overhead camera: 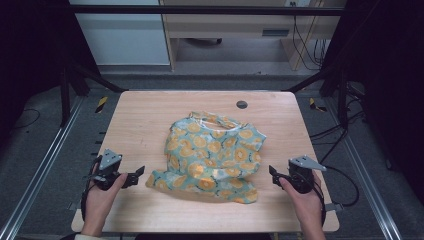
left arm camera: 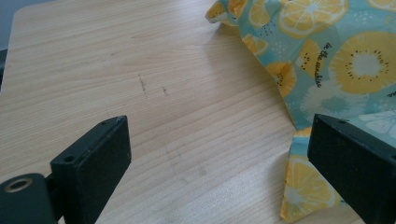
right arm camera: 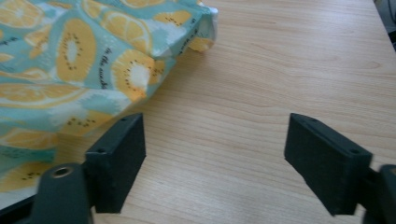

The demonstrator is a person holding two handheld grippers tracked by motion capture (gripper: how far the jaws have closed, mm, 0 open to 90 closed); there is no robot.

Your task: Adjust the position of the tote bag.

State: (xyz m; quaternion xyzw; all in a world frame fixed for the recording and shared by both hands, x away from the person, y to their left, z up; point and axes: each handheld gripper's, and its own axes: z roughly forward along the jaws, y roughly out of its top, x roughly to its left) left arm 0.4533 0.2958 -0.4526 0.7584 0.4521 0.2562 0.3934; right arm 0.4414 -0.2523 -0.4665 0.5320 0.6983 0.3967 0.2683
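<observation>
A crumpled small shirt [overhead camera: 214,156], light teal with orange citrus slices, lies in the middle of the wooden table [overhead camera: 145,115]. My left gripper [overhead camera: 136,176] rests near the front left, open, its jaws aimed at the shirt's lower left corner [left arm camera: 303,186] with bare wood between them. To the right of the shirt my right gripper [overhead camera: 273,176] is open too, jaws pointing left toward the cloth edge [right arm camera: 126,74]. Neither gripper touches the fabric. In the left gripper view [left arm camera: 217,163] and the right gripper view [right arm camera: 215,161] the jaws stand wide apart.
A small round dark grommet [overhead camera: 242,104] sits in the table near its far edge. Black frame posts [overhead camera: 65,85] stand at both sides of the table. Cables [overhead camera: 345,175] trail off the right gripper over the table's right edge.
</observation>
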